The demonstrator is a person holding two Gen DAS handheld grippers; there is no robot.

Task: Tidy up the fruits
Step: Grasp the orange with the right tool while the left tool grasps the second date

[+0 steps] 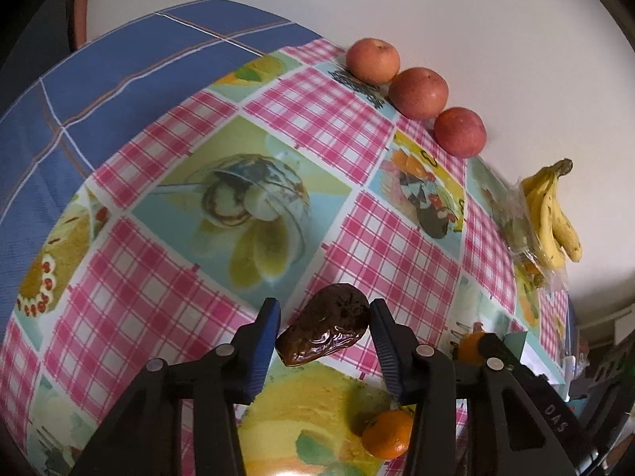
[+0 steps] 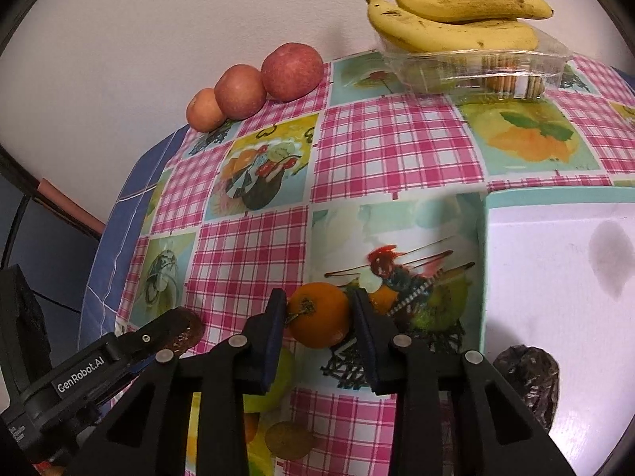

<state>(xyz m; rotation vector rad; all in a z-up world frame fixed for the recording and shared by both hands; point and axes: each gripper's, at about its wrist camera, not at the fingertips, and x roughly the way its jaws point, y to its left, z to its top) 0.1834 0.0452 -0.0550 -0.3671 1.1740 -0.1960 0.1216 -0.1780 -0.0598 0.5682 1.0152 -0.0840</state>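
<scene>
Between the blue pads of the left gripper [image 1: 324,331] sat a dark, wrinkled date [image 1: 323,331], pinched across its middle just above the table [image 1: 158,277]. It looked soft, sticky and light, so a gentle squeeze across its plump waist would likely serve; more pressure might squash it. The right gripper [image 2: 318,317] was clamped on a small orange [image 2: 319,314], pads touching its left and right sides, near the table's front edge. That fruit seemed firm, with a smooth peel that could slip, so a hold across its widest part appeared safest. Along the back edge lay three apples [image 1: 418,93] in a row, and bananas [image 2: 456,20] rested on a clear plastic box [image 2: 476,67].
</scene>
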